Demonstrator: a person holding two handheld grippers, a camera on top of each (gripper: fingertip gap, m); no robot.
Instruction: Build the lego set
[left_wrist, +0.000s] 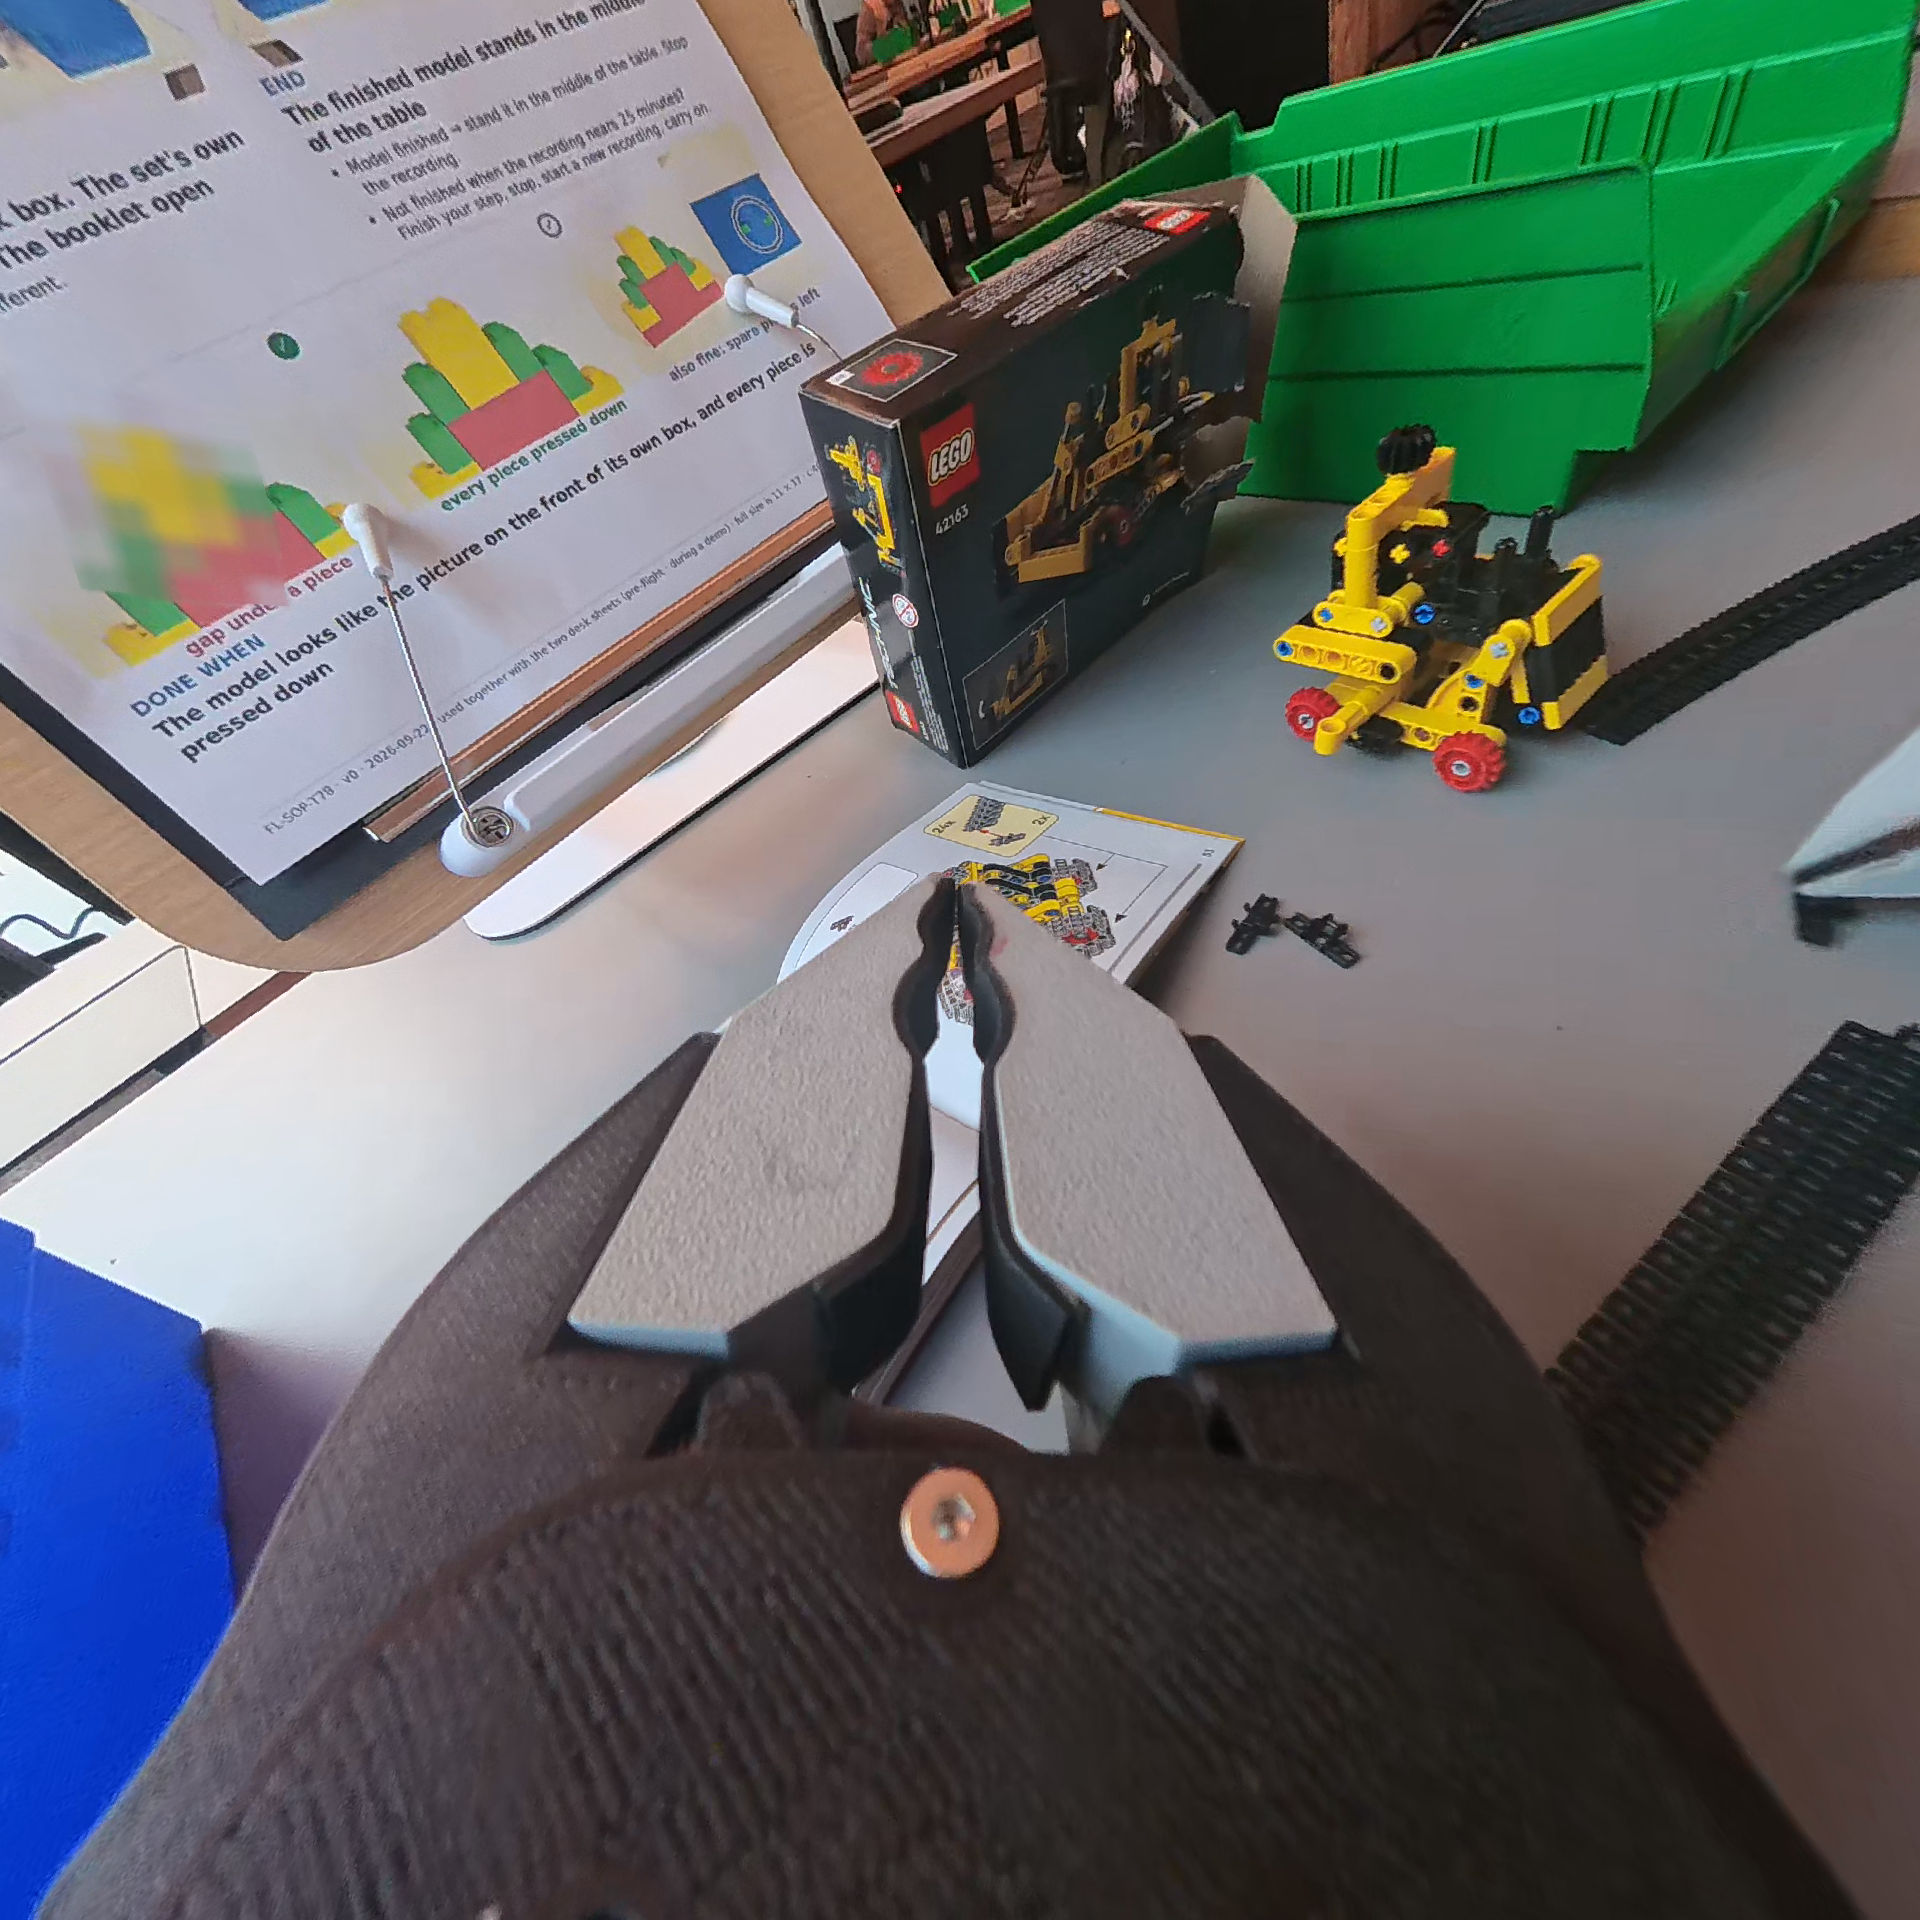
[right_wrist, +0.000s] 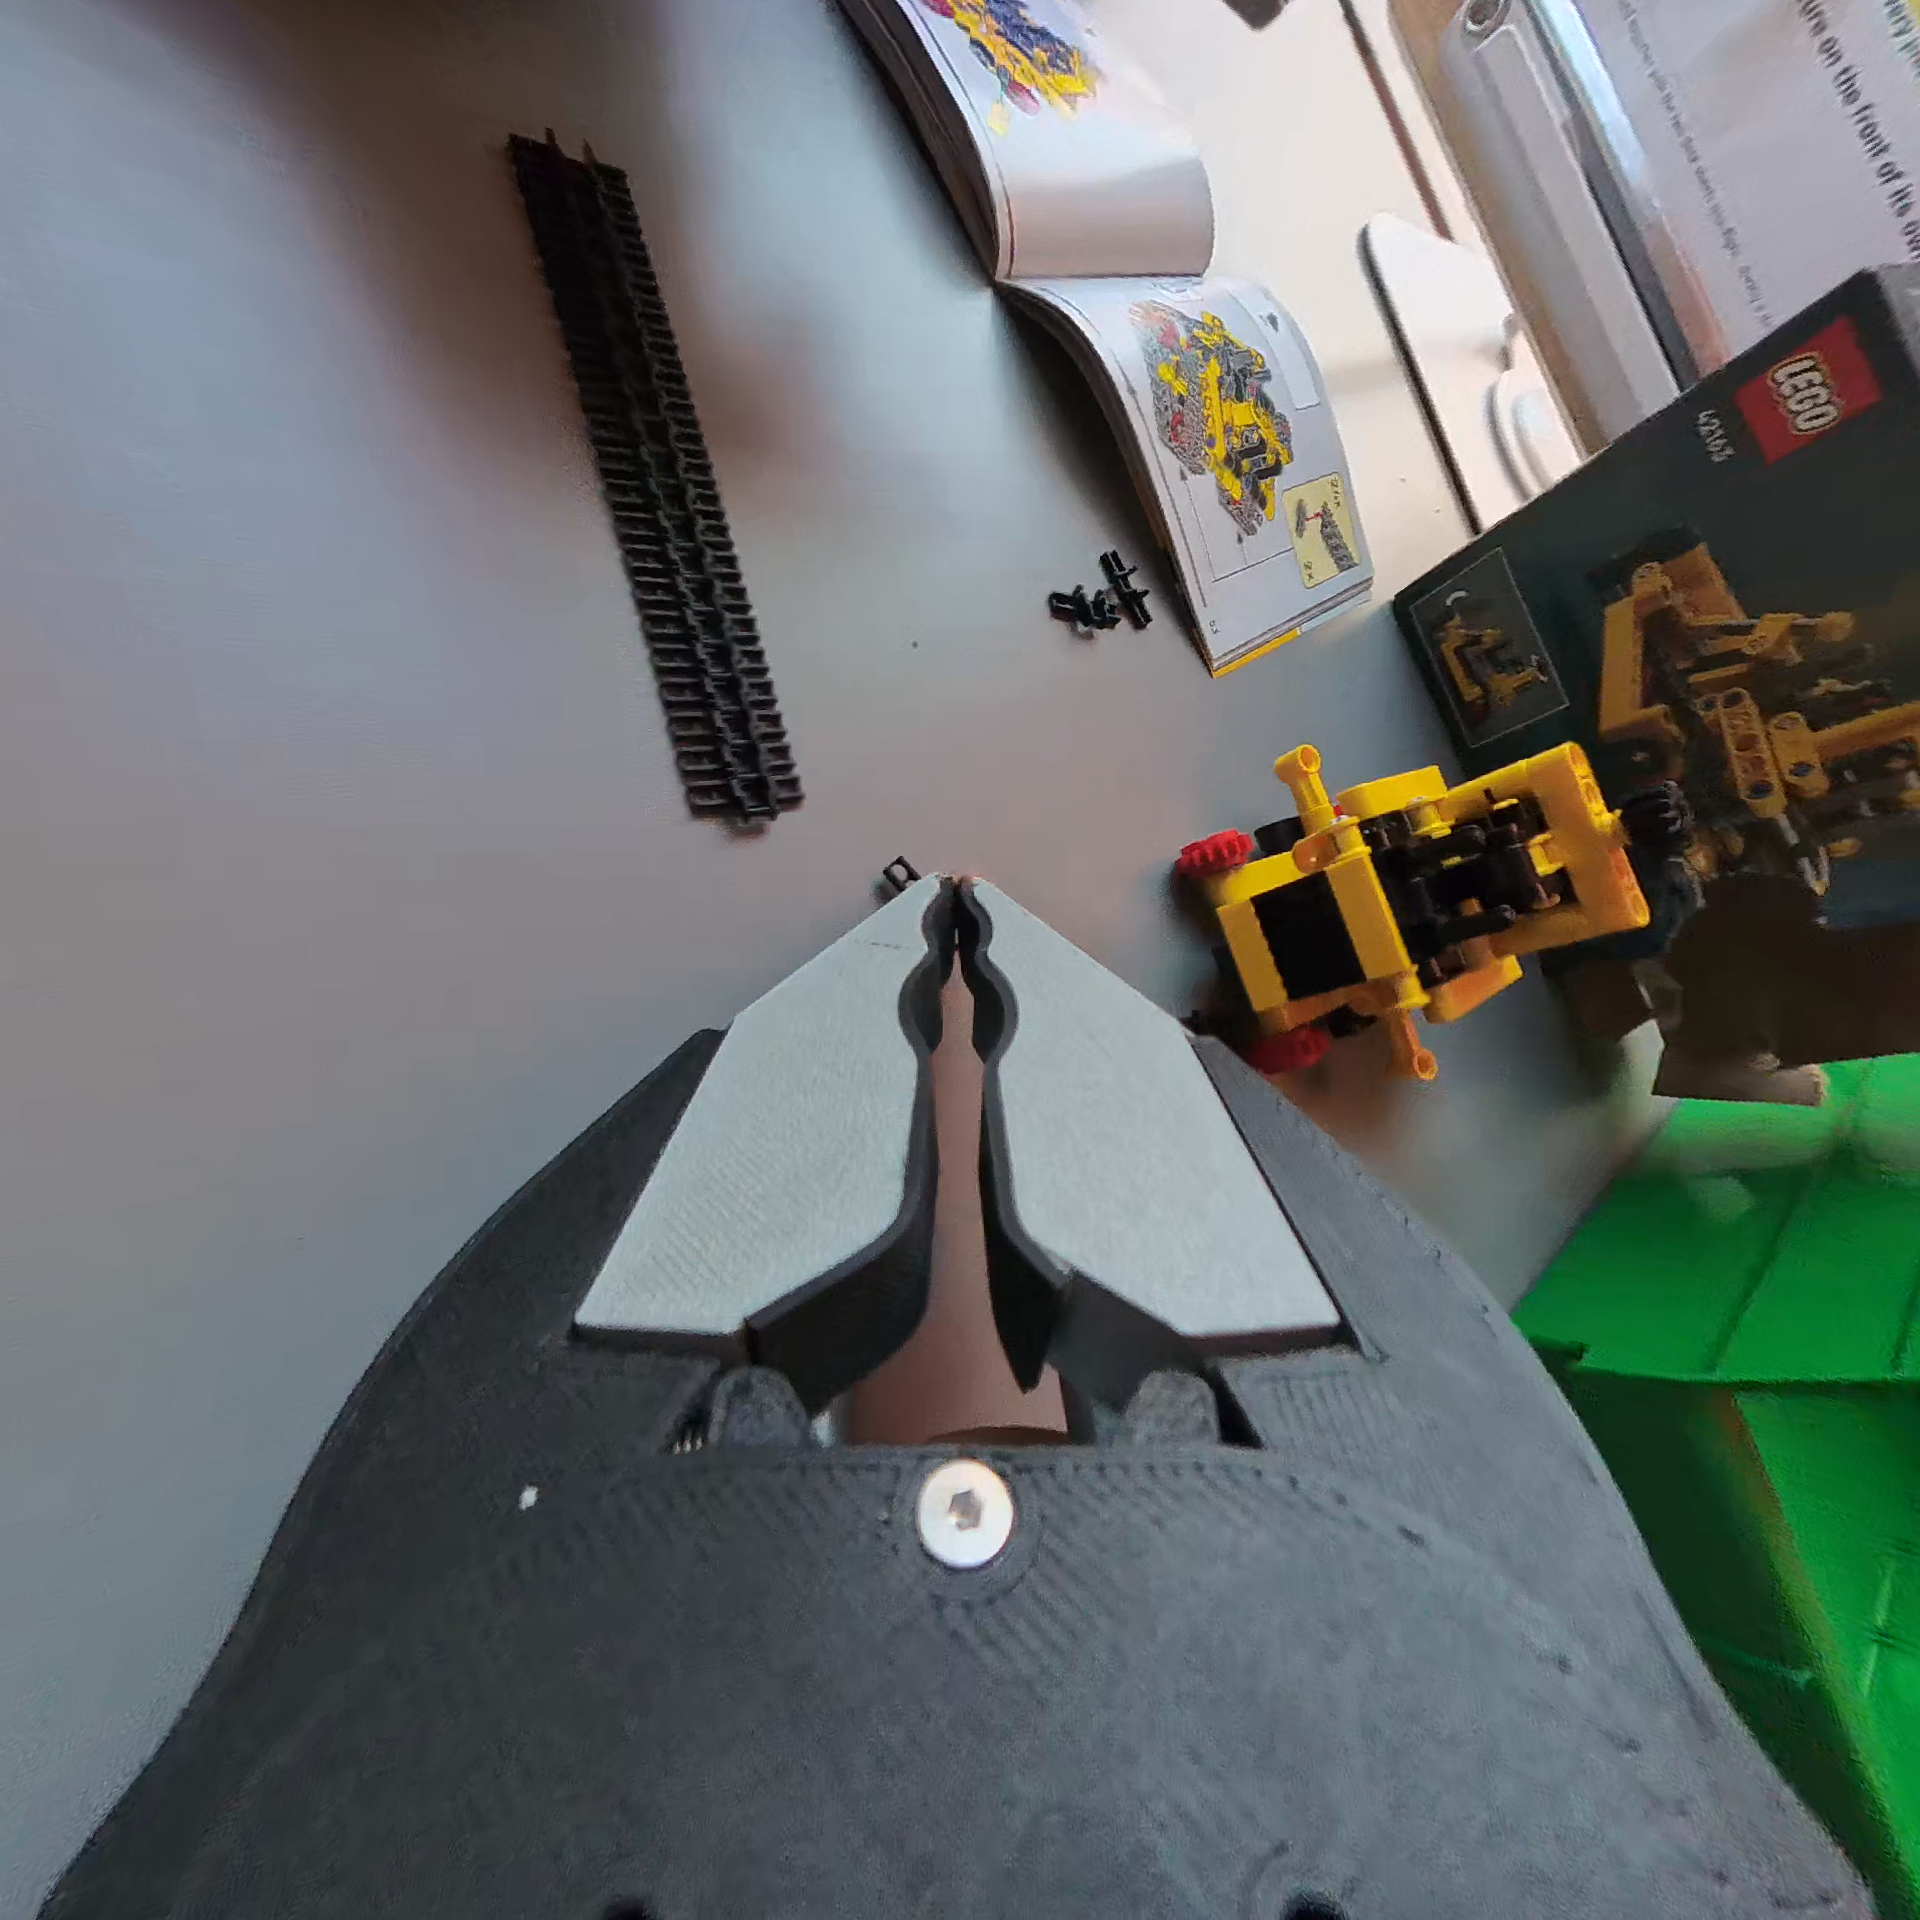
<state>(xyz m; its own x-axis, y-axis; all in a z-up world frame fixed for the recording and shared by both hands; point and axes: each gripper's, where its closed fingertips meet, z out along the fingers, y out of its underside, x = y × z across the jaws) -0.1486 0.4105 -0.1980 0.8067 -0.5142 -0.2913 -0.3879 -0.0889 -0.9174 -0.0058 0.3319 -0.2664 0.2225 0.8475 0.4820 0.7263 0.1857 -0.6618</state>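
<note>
The half-built bulldozer (left_wrist: 1439, 613) was yellow and black with red gear wheels, sitting on the grey table (left_wrist: 1455, 1091) right by the set box (left_wrist: 1039, 468). Counted two loose black links (left_wrist: 1291, 925) near the open booklet (right_wrist: 1226, 436), plus long black track strips (right_wrist: 655, 478). The green bin (left_wrist: 1558, 281) was tipped, contents not visible. Left gripper (left_wrist: 958, 888) was closed with nothing in it. Right gripper (right_wrist: 954, 883) was pinched together too, one tiny black piece (right_wrist: 898, 871) at its tip; couldn't tell if it was gripped.

From my remote station I see a green plastic bin (left_wrist: 1558, 270) at the grey desk (left_wrist: 1507, 997) edge and a printed instruction sheet (left_wrist: 343, 343) propped on a white stand (left_wrist: 665, 748).
</note>
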